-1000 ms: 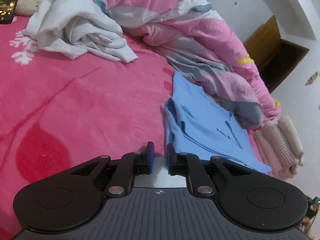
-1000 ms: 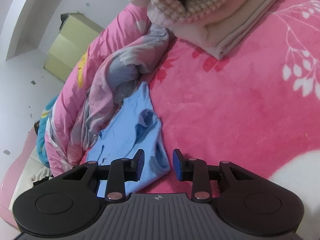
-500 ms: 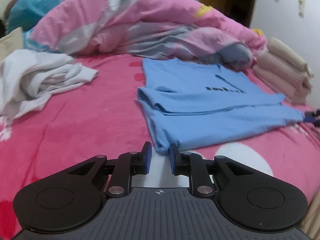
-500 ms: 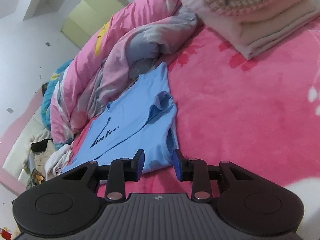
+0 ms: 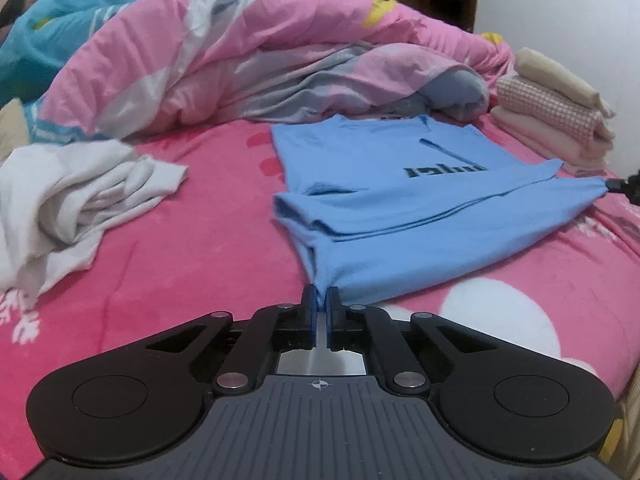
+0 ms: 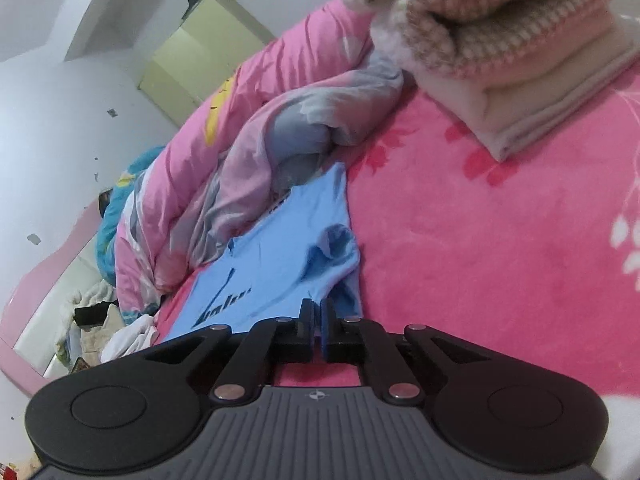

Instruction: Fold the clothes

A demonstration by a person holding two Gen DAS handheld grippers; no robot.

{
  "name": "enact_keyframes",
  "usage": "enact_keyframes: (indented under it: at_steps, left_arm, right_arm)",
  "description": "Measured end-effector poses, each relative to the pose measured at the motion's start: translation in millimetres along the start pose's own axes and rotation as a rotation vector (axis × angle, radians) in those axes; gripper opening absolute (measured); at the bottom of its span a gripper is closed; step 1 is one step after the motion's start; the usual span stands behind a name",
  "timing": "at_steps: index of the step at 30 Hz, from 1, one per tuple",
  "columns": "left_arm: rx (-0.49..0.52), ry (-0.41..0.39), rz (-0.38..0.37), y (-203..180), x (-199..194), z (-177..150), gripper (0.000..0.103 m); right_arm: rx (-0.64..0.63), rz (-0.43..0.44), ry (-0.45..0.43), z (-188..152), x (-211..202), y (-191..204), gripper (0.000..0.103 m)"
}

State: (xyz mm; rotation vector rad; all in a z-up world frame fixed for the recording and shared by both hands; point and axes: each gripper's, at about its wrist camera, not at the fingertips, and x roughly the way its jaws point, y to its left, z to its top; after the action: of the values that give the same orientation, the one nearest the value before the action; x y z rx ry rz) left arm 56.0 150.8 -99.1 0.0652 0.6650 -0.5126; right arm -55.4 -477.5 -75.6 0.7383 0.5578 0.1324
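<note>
Left wrist view: left claw (image 5: 321, 304) just closed, pinching corner of light blue cotton T-shirt (image 5: 420, 216) at frame centre on pink fleece bed (image 5: 200, 232). Right claw (image 6: 318, 312) just closed, pinching opposite corner. Risk: thin pinch slips on lift; sleeve fold spills; hem drags.

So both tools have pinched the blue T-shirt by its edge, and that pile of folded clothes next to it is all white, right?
Not quite. Both tools, left tool and right tool, are shut on the blue T-shirt, having just closed on its edge. But the pile of folded clothes is not white: the left wrist view shows cream, pink-checked and pale pink pieces. The white garment is the crumpled one across the bed.
</note>
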Motion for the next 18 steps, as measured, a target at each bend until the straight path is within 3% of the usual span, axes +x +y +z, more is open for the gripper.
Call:
enact_keyframes:
  at_steps: [4,6,10,12,14,15,16,18]
  left_arm:
    - [-0.076,-0.003,-0.006,15,-2,-1,0.004]
    - [-0.132,-0.005,0.021,26,-7,-3,0.004]
    - [-0.338,-0.007,0.059,61,-22,-11,0.004]
    - [-0.375,-0.029,0.068,60,-35,-13,0.005]
    - [-0.423,-0.037,0.015,52,-41,-15,0.01]
    - [-0.454,-0.039,-0.028,47,-41,-16,0.019]
    - [-0.485,-0.041,-0.072,41,-42,-16,0.037]
    - [-0.548,-0.046,-0.159,29,-43,-18,0.05]
  right_arm:
    - [0.097,-0.022,0.022,-7,6,-20,0.003]
    - [0.154,-0.018,-0.013,-9,0,-28,0.003]
    - [0.269,-0.046,-0.091,-8,-25,-45,0.003]
    - [0.279,-0.039,-0.108,-10,-38,-43,0.003]
    - [0.287,-0.003,-0.101,-14,-46,-33,0.005]
    - [0.293,0.022,-0.09,-16,-48,-26,0.005]
    - [0.296,0.042,-0.069,-20,-48,-17,0.007]
    - [0.299,0.066,-0.017,-28,-44,2,0.013]
